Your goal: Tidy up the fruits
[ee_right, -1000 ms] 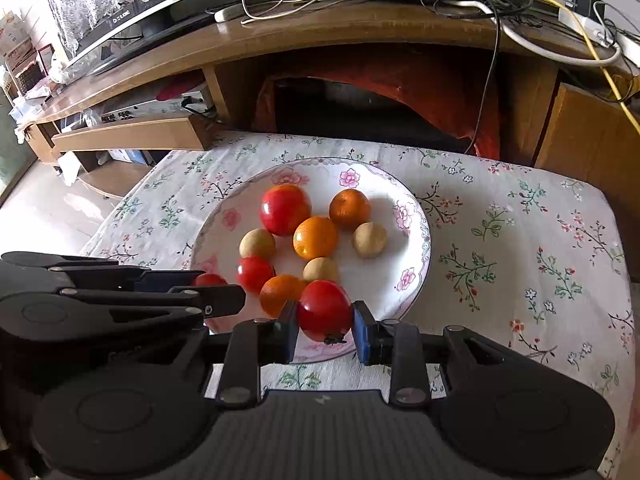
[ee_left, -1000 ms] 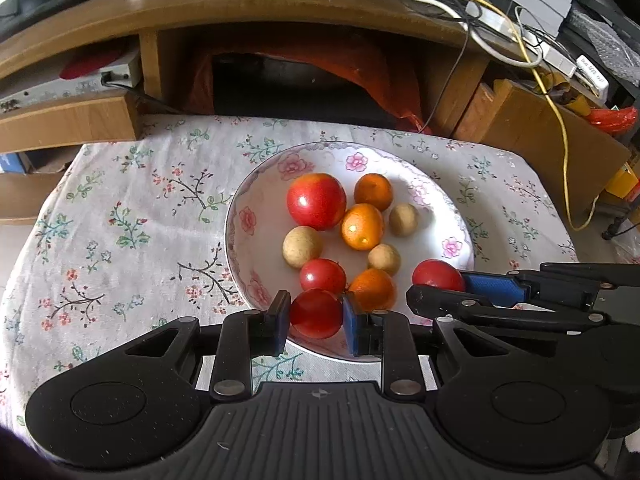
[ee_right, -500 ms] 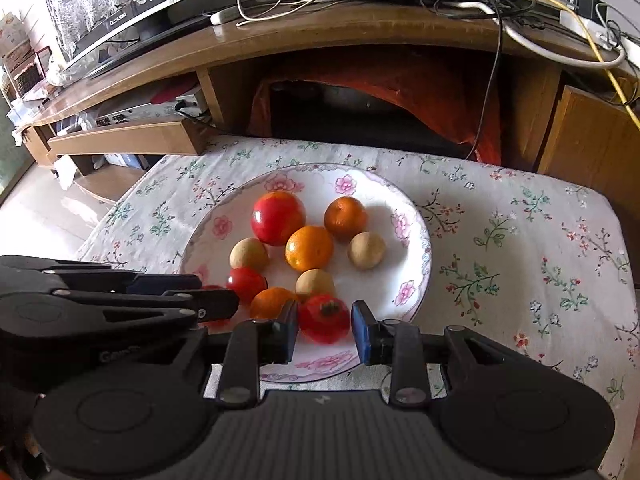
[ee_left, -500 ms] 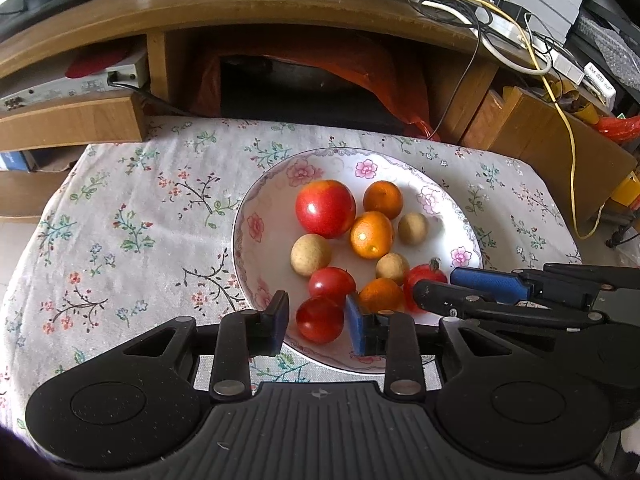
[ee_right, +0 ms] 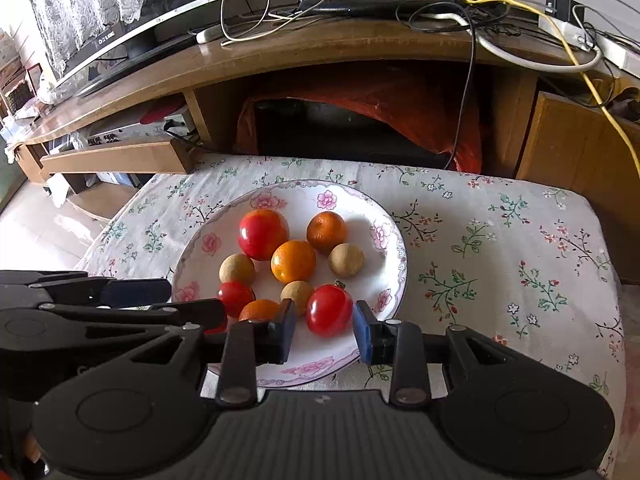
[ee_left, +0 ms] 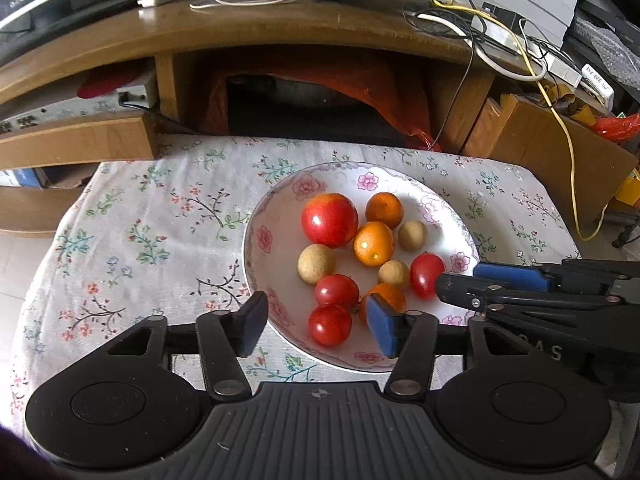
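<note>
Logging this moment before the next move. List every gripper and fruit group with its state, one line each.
left gripper: open, jaws either side of a small tomato, not gripping.
right gripper: open, a small tomato loose between its jaws.
plate: upright on the tablecloth, holding all the fruit.
large tomato: resting in the plate.
oranges: three, in the plate.
longans: three, in the plate.

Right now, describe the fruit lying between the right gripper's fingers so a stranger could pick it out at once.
Start at the flowered white plate on the floral tablecloth. Go to its near right edge, where the right gripper sits open. The fruit between its fingers is a small red tomato: oval with a dark stem nub, touching neither pad, unlike the rounder big red one at the back.
</note>
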The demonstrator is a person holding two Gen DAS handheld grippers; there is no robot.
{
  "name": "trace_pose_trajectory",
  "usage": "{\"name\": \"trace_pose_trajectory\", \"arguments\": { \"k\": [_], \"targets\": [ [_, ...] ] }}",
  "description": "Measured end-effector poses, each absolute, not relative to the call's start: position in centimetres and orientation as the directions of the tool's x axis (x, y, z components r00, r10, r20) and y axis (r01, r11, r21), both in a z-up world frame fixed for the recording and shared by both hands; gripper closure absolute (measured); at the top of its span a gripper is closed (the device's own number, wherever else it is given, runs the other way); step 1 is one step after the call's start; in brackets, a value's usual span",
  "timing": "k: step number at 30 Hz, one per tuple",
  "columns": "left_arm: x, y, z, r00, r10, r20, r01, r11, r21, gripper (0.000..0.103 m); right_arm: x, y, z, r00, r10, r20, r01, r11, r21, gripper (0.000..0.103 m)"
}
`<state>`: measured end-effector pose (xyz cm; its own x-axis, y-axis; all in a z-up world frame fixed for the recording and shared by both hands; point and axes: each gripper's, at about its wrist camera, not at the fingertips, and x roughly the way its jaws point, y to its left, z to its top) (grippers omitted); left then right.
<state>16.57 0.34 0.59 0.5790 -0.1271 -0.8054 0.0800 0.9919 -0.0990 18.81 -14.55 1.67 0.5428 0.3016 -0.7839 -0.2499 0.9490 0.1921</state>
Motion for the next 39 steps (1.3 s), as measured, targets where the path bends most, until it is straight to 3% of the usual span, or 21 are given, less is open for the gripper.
{"name": "trace_pose_trajectory", "arguments": {
  "k": [5, 39],
  "targets": [
    [16.0, 0.3, 0.7, 0.583, -0.110, -0.805, 0.071, 0.994, -0.084, 0.030, 18.1, -14.8, 2.1, 0.546, 0.296, -0.784, -0.241, 0.951, 0.192, 0.070],
    [11.5, -0.7, 1.6, 0.621, -0.046, -0.783, 0.046, 0.999, -0.022, 0.019, 13.3, -16.3, 3.2, 0.552, 0.285, -0.784, -0.191, 0.958, 0.214, 0.068]
  ]
}}
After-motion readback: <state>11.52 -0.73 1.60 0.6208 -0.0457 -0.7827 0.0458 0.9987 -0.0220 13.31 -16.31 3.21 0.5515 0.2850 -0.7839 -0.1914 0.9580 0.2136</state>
